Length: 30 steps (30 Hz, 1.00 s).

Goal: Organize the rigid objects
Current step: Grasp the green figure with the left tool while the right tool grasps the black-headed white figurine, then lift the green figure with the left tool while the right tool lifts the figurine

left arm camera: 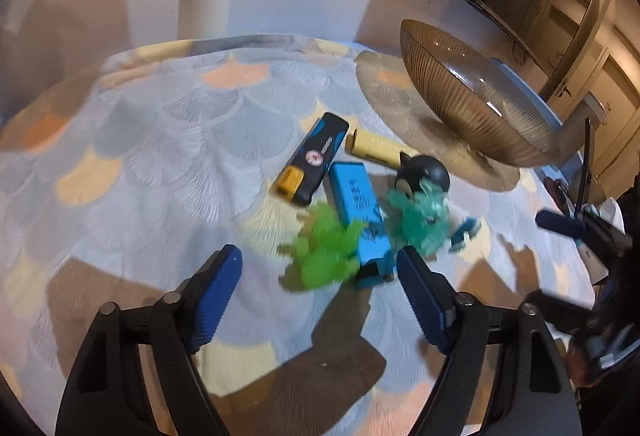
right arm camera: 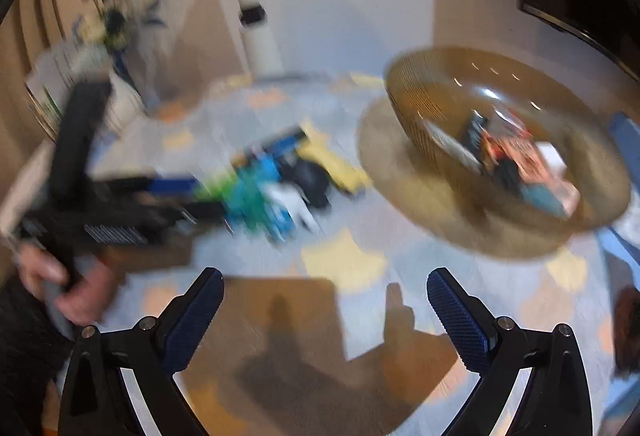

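Green toy (left arm camera: 320, 252) lay on the worktop (left arm camera: 140, 156) between the left claw's (left arm camera: 320, 278) spread jaws, right claw (right arm camera: 325, 302) open and empty; next, probably squeeze, carry to bowl (left arm camera: 472, 96).

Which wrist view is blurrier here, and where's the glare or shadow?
Right wrist view: heavy motion smear over the toy pile and amber glass bowl, with glints on the glass. Left wrist view: mostly sharp, only the green toy and teal toy smeared. Both: hard gripper shadows on the tablecloth, strong fisheye bending.
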### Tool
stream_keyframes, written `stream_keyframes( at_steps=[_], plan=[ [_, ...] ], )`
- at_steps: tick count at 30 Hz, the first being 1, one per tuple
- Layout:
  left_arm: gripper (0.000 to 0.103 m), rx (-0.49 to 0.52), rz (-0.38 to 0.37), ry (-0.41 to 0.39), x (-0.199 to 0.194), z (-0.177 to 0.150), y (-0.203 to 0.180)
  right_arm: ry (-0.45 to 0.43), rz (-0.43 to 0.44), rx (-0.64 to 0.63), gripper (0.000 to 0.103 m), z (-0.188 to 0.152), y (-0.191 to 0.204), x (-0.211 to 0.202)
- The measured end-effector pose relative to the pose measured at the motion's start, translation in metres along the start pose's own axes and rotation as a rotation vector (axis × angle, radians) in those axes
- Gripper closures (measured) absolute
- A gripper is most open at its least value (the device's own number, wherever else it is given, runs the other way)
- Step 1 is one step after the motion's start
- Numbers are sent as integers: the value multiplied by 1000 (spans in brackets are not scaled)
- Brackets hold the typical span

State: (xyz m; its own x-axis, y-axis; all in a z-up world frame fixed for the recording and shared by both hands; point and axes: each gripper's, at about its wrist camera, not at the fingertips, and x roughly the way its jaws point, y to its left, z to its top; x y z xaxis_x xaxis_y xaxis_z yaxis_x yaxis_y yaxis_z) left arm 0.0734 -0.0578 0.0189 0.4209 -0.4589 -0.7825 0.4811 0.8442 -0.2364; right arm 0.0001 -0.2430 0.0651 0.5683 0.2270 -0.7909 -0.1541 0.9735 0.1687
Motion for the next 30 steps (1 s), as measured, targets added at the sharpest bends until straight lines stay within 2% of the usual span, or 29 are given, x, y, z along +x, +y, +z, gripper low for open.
stream_keyframes(
  at_steps=[1,3,5,7,9,10,11,12,13,14,16,19,23,25,27,28,29,30],
  plan=[
    [41,-2,-9,-1,2,2,0,-1,54,15,4,9,-1,4],
    [56,4,-13,-5,7,7,0,15,102,43,13,16,-3,17],
    [69,3,-37,-11,9,10,-1,44,103,69,25,21,-7,33],
    [70,-5,-70,-12,10,11,0,68,132,117,33,22,-13,48],
    [70,-17,-87,-13,10,11,1,82,208,177,42,23,-19,59],
    [70,-19,-86,-17,12,12,2,95,245,200,57,23,-21,64],
    [70,-22,-83,-22,11,10,1,117,258,210,66,23,-21,68],
    [70,-29,-77,-24,9,8,2,120,259,207,69,22,-21,68],
    [70,-37,-66,-27,6,7,2,104,255,197,81,20,-21,60],
    [70,-47,-55,-34,2,4,2,83,236,177,81,18,-19,51],
    [70,-65,-48,-52,-8,-5,3,38,143,118,82,12,-10,25],
    [70,-74,-19,-83,-26,-21,-1,25,68,51,82,0,-3,0],
    [70,-104,-17,-102,-42,-40,-4,78,86,22,82,-35,1,-20],
    [70,-99,10,-118,-50,-51,-9,98,92,7,82,-51,1,-24],
    [70,-84,43,-130,-53,-58,-14,124,88,25,75,-61,-1,-24],
    [69,-78,57,-132,-52,-61,-16,138,92,54,62,-64,-4,-23],
    [69,-70,75,-134,-51,-65,-17,135,94,73,44,-64,-6,-23],
    [69,-59,108,-123,-46,-68,-18,124,93,91,40,-64,-7,-24]
  ],
)
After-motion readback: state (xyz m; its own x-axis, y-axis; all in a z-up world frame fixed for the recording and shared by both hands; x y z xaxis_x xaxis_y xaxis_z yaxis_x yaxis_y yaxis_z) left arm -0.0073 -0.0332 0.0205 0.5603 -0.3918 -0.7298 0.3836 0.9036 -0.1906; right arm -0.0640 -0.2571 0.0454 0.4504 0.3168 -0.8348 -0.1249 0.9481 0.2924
